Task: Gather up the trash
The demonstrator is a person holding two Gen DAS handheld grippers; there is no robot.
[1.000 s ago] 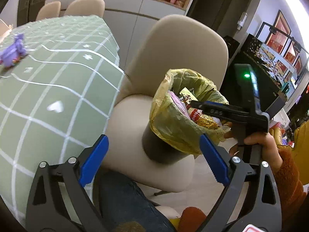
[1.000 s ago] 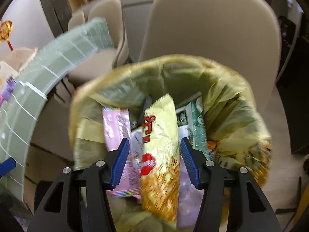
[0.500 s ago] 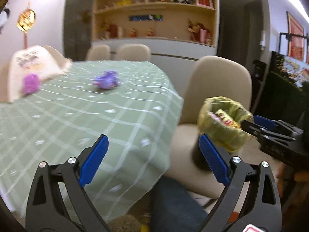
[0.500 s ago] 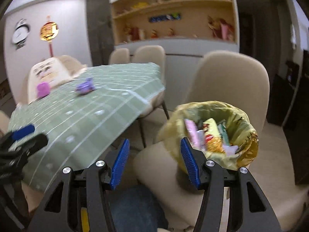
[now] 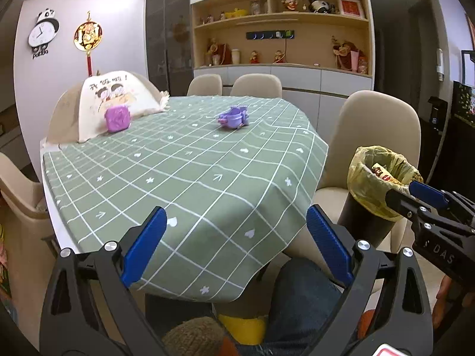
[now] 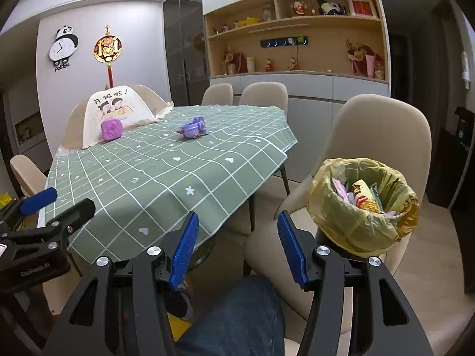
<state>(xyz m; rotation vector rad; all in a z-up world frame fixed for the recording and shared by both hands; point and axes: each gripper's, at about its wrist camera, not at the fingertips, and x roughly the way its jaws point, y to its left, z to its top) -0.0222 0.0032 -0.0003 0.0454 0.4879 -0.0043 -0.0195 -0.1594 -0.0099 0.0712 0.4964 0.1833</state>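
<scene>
A dark bin lined with a yellow bag (image 6: pixel 341 222) stands on the seat of a beige chair (image 6: pixel 383 130). Several snack wrappers (image 6: pixel 360 197) lie inside it. My right gripper (image 6: pixel 239 225) is open and empty, drawn back to the left of the bin above a person's knee. My left gripper (image 5: pixel 236 222) is also open and empty, facing the near edge of the green checked table (image 5: pixel 184 178). In the left wrist view the bin (image 5: pixel 365 190) is at the right, with the right gripper (image 5: pixel 427 198) in front of it.
On the table lie a purple toy (image 5: pixel 233 117) and a purple box (image 5: pixel 118 120) beside a mesh food cover (image 5: pixel 115 101). Beige chairs ring the table. A person's jeans-clad leg (image 6: pixel 237 317) is below both grippers. Shelves and cabinets line the back wall.
Both grippers have pulled back and risen from the bin and swung left toward the table. The yellow wrapper seen between the right fingers now rests in the bin.
</scene>
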